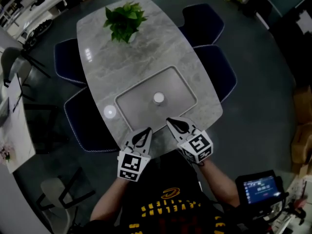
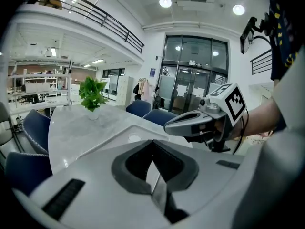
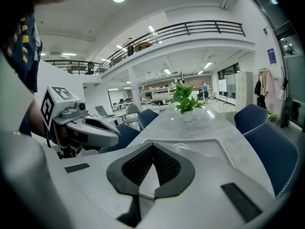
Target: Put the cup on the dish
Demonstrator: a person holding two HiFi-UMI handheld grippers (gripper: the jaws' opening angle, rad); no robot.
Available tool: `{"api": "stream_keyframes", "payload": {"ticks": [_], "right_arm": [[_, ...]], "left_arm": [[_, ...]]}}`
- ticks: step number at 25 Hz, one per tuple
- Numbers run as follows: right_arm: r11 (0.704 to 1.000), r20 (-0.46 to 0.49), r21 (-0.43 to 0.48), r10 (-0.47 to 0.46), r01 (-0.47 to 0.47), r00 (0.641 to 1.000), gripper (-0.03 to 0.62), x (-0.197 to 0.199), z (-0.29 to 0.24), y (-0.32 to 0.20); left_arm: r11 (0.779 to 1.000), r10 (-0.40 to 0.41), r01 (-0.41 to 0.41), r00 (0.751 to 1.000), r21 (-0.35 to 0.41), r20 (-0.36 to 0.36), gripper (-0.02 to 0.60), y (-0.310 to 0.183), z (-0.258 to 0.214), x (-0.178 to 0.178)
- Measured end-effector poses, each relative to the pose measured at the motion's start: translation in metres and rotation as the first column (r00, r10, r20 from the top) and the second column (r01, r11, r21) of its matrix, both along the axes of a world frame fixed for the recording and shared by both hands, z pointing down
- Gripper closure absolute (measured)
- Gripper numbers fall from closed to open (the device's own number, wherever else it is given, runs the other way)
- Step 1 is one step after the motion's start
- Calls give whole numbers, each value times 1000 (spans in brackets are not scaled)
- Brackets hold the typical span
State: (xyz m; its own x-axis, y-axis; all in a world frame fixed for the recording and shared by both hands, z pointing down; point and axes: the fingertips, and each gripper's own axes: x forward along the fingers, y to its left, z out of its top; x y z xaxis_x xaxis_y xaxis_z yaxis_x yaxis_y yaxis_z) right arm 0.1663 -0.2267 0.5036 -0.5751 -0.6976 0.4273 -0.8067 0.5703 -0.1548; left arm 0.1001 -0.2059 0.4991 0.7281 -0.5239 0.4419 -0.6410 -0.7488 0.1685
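A small white round object, apparently the cup (image 1: pixel 158 98), stands in the middle of a shallow grey rectangular tray (image 1: pixel 134 99) set in the marble table; it shows low and pale in the left gripper view (image 2: pixel 134 138) and the right gripper view (image 3: pixel 182 146). A bright white round patch (image 1: pixel 109 112) lies on the table left of the tray; I cannot tell whether it is a dish or a light's reflection. My left gripper (image 1: pixel 147 129) and right gripper (image 1: pixel 169 121) hover side by side over the tray's near edge, both shut with nothing between their jaws.
A potted green plant (image 1: pixel 125 21) stands at the table's far end. Dark blue chairs (image 1: pixel 217 74) line both long sides of the table. A screen device (image 1: pixel 261 189) sits at the lower right, by the person's body.
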Motion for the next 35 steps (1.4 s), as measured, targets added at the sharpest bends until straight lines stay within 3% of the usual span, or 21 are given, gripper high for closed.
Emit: {"api": "stream_keyframes", "payload": {"ticks": [8, 15, 25, 35], "right_arm": [[990, 87, 76, 112, -119, 990, 588, -13, -57, 11], [978, 170, 129, 138, -161, 976, 588, -20, -91, 23], [964, 139, 186, 166, -190, 976, 588, -28, -114, 32], [957, 120, 222, 161, -185, 980, 588, -37, -121, 33]], "left_arm": [[998, -9, 15, 993, 53, -117, 580, 13, -53, -2], [996, -1, 16, 984, 84, -178, 581, 24, -81, -5], [991, -4, 36, 971, 128, -240, 581, 26, -113, -16], [990, 28, 10, 966, 143, -257, 580, 30, -128, -15]]}}
